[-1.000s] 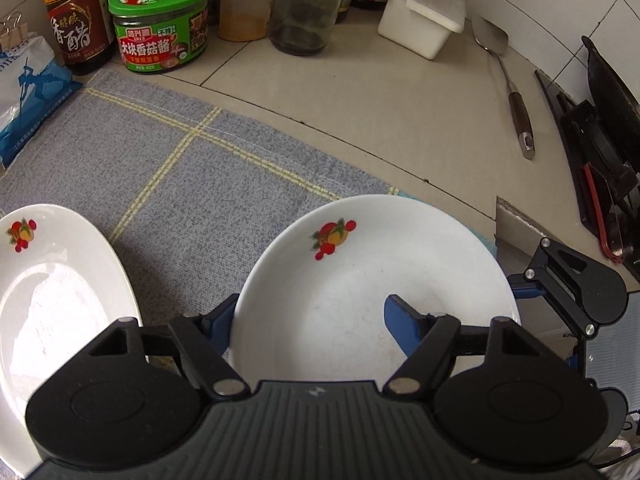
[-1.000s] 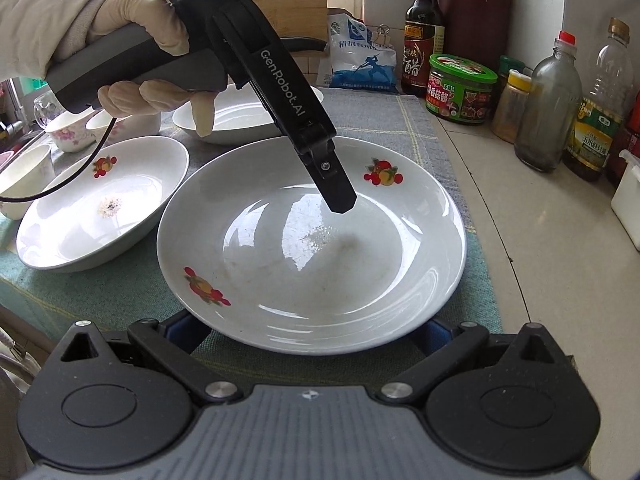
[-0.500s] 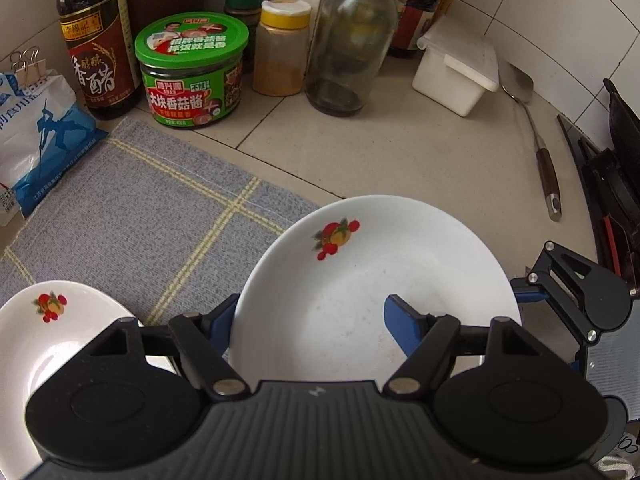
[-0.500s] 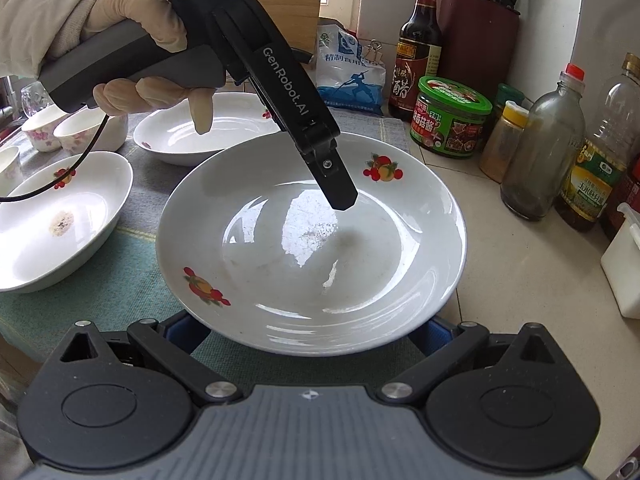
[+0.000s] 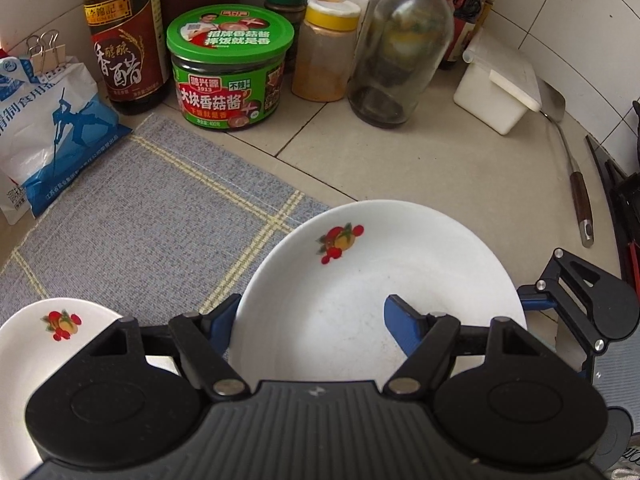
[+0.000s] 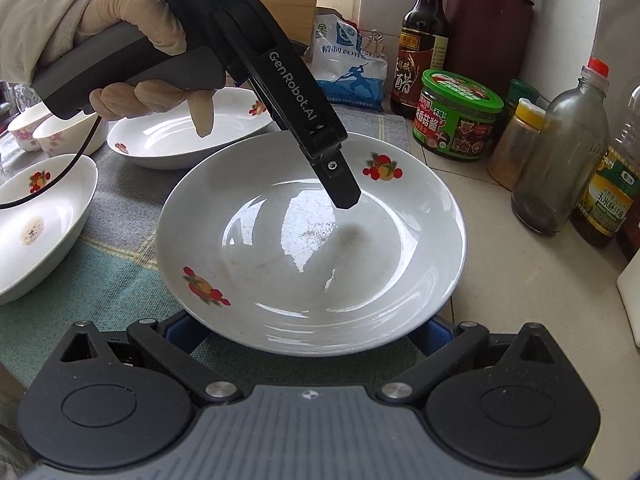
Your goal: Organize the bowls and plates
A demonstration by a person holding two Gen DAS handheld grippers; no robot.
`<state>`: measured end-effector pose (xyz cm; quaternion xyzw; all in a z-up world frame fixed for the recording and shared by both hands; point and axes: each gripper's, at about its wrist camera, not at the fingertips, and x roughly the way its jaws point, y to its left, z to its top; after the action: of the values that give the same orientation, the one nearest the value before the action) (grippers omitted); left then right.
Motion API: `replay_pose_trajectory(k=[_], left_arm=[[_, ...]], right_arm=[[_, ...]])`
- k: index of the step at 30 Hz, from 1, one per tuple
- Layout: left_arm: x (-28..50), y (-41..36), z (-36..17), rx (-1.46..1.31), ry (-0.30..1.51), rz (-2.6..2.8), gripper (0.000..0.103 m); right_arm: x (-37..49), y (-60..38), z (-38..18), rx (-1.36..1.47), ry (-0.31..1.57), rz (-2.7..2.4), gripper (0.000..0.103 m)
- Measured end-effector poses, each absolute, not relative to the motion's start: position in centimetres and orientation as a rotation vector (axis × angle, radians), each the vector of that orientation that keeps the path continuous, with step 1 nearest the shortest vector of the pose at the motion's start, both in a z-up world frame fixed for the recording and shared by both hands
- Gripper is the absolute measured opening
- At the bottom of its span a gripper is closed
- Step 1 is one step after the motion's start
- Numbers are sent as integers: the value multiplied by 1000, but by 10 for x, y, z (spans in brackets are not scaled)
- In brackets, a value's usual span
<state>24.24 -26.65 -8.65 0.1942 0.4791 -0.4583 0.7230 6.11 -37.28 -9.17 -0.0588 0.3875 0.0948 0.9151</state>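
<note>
Now plate in left tongs nearer the jars than before.

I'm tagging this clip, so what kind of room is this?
Most likely a home kitchen counter: a vinegar bottle and sauce jar stand against the tiled wall, and a spatula lies nearby.

Vinegar bottle, green-lidded jar, salt bag, spatula.
</note>
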Motion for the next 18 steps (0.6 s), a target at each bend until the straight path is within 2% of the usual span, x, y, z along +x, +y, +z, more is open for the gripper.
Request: replay_pose_trajectory(k=[9, 18], left_arm=[[243, -263, -83, 412, 1047, -1000, 78], [220, -232, -40, 396, 932, -984, 83]], right_arm=[[61, -371, -90, -126, 805, 168, 103], [42, -368, -75, -137, 816, 122, 103]])
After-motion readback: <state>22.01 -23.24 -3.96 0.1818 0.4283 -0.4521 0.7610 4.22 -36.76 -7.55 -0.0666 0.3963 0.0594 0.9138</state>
